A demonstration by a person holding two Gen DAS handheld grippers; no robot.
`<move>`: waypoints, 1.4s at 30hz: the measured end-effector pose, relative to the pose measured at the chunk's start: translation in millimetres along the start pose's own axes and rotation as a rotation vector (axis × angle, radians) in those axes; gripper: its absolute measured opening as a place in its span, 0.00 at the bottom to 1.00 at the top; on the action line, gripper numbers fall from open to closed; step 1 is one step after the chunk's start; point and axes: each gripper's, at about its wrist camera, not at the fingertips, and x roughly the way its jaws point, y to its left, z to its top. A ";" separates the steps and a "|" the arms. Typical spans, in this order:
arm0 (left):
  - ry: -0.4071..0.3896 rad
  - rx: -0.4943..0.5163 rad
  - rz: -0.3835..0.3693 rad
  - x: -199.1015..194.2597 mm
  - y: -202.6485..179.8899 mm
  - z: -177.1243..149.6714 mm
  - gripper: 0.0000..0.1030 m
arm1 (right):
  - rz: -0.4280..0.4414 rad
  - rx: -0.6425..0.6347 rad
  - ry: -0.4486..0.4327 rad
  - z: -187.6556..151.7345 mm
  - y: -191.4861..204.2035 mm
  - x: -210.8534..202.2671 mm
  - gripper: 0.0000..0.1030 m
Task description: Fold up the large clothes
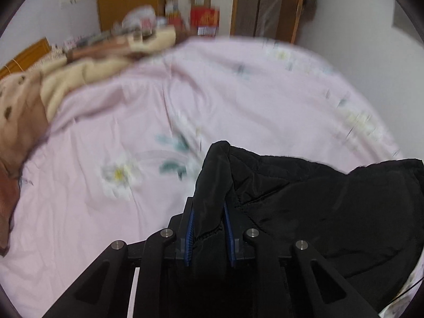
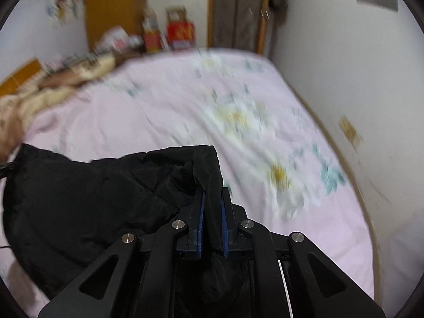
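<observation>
pink floral bedsheet (image 1: pixel 111 212) under black jacket (image 1: pixel 318 206), white walls (image 2: pixel 344 53) around.

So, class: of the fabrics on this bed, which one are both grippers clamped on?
The black quilted jacket: the left gripper and right gripper pinch it. The beige blanket lies bunched and untouched at the pink sheet's far side.

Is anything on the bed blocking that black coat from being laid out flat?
Nothing visible. Both the left gripper and right gripper pinch the black coat, and the pink sheet ahead is bare. The beige bedding lies bunched at the far-left edge.
</observation>
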 end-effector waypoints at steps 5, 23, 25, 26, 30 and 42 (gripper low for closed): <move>0.056 0.015 0.018 33.0 -6.2 -11.1 0.22 | -0.051 -0.047 0.165 -22.6 10.2 56.0 0.12; -0.124 -0.033 -0.003 -61.8 -2.1 -22.0 0.52 | -0.135 -0.036 0.005 -4.2 29.6 -40.5 0.57; -0.170 -0.049 -0.044 -86.1 -12.0 -33.3 0.62 | -0.084 -0.022 -0.040 -8.7 42.7 -68.0 0.57; -0.180 -0.053 -0.074 -92.9 -17.9 -38.8 0.64 | -0.041 -0.027 -0.045 -12.7 50.5 -77.6 0.57; -0.129 -0.011 -0.146 -95.6 -59.5 -62.1 0.64 | 0.062 -0.075 -0.020 -34.3 89.5 -87.8 0.57; 0.000 0.074 -0.057 -12.7 -126.8 -99.0 0.69 | 0.127 -0.042 0.126 -87.8 132.8 -4.2 0.58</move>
